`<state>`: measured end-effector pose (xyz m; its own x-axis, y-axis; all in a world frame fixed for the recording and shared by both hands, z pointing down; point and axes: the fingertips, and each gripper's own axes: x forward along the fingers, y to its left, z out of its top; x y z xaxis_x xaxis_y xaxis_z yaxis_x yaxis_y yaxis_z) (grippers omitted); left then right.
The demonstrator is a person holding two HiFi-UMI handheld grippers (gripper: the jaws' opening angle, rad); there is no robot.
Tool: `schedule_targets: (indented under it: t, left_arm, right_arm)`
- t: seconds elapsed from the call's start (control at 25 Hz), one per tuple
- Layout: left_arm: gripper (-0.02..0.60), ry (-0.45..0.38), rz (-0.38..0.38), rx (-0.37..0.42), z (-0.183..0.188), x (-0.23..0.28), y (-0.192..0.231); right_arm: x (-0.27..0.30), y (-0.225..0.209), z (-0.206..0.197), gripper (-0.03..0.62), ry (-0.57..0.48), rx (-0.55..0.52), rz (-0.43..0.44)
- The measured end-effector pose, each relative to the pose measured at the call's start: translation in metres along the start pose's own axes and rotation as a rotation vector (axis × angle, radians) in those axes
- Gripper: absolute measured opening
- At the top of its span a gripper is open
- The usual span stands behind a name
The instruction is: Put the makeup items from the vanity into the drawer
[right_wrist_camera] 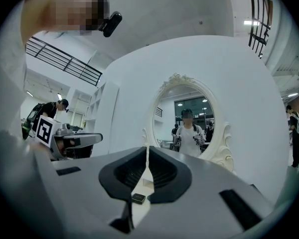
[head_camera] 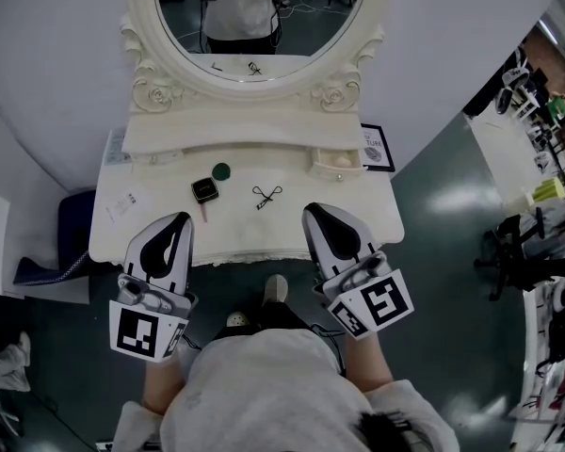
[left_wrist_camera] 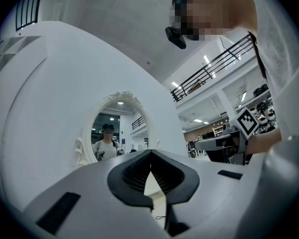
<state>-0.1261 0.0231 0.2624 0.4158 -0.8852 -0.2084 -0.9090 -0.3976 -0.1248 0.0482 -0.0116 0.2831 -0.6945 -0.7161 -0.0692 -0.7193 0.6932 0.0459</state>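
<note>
Head view, white vanity point(head_camera: 250, 226), dark grey floor point(head_camera: 443, 285)

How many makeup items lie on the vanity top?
3: a black square compact left of centre, a green round pot just behind it, an eyelash curler at centre. Others may be hidden.

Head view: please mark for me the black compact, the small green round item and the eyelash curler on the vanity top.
black compact point(head_camera: 204, 190), head view, middle of its square lid.
green round item point(head_camera: 221, 170), head view, centre of its top.
eyelash curler point(head_camera: 267, 196), head view, middle of its thin dark frame.
</note>
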Motion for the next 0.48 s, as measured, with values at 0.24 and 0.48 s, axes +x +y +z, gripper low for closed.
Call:
schedule_targets:
  t: [0.24,0.48]
  left_arm:
    - [0.015,-0.005,-0.001,-0.001,0.0020,-0.0010,-0.0008]
    - [0.015,-0.016,-0.015,-0.001,0.0045,0.0008,-0.0054]
  right_arm:
    - [-0.0003,0.0032,0.0035,0.029,-0.010,-0.003,0.006]
    - [-0.0029,0.0037,0.0070,0.029,-0.026,0.004,0.006]
